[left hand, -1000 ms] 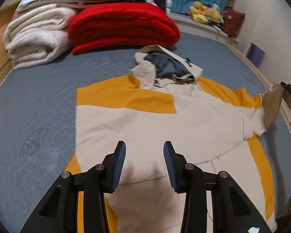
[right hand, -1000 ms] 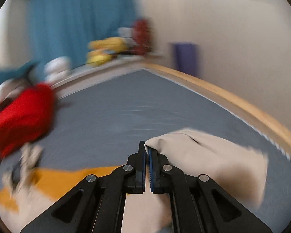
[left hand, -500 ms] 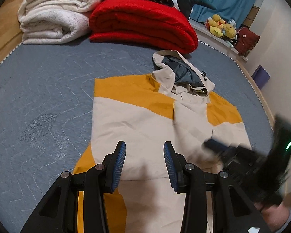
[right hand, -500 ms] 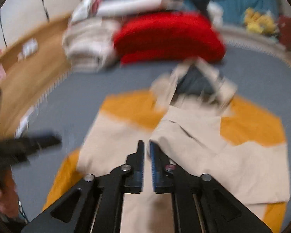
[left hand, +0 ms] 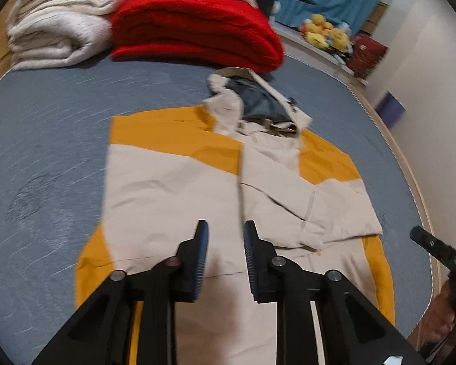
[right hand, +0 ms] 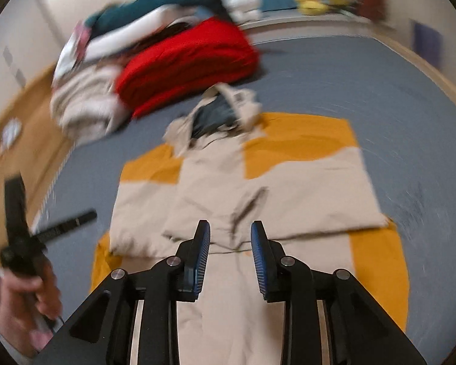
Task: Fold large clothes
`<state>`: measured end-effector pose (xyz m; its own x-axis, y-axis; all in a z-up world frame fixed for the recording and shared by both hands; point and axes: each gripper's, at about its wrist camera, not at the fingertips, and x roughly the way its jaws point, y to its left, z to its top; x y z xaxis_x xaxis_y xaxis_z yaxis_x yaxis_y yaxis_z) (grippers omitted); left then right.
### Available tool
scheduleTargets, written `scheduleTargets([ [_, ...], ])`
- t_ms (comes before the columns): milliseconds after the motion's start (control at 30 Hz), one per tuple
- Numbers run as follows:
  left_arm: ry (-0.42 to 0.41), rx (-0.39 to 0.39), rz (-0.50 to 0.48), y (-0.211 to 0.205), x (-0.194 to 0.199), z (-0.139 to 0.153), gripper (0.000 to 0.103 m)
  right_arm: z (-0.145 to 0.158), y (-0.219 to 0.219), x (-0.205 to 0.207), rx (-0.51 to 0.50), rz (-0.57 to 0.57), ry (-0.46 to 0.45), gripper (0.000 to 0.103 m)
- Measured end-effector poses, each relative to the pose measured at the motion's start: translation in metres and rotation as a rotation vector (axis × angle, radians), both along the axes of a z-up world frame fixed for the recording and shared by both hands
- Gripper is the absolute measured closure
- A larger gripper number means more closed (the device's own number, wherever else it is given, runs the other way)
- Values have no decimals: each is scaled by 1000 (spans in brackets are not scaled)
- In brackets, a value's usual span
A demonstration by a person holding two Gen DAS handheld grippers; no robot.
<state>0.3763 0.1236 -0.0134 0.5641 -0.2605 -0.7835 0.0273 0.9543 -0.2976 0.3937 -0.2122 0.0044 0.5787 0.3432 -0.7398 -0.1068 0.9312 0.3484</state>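
The jacket (left hand: 179, 194) lies flat on the bed (left hand: 45, 140); both sleeves appear folded across the body, hood (left hand: 255, 106) and lengthwise folds outstanding. Left tongs (left hand: 223, 255), just narrowing, and right tongs (right hand: 230, 255), just widening, stand spread, pinching nothing.

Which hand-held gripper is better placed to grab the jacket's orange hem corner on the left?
Left, probably: the left hand-held gripper hangs nearest that corner of the jacket, jaws just narrowed, nothing between them.

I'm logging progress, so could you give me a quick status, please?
Left gripper closing, right gripper opening, both empty. Jacket flat on the bed, one sleeve folded in. Nothing in the way.
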Motion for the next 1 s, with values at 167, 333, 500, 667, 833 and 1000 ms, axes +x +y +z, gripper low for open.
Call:
scheduleTargets([
  [167, -31, 34, -115, -49, 1, -12, 86, -39, -43, 18, 89, -134, 93, 74],
  [333, -47, 38, -202, -88, 6, -24, 86, -72, -42, 47, 72, -109, 144, 74],
  [500, -37, 64, -256, -117, 15, -40, 85, -106, -61, 56, 109, -211, 230, 71],
  [667, 3, 76, -276, -136, 24, -60, 70, -132, -81, 68, 159, -286, 317, 71],
  [833, 37, 57, -274, -150, 30, -77, 56, -137, -92, 73, 189, -320, 326, 72],
  [1000, 73, 108, -264, -166, 34, -100, 48, -143, -100, 74, 231, -342, 342, 100],
])
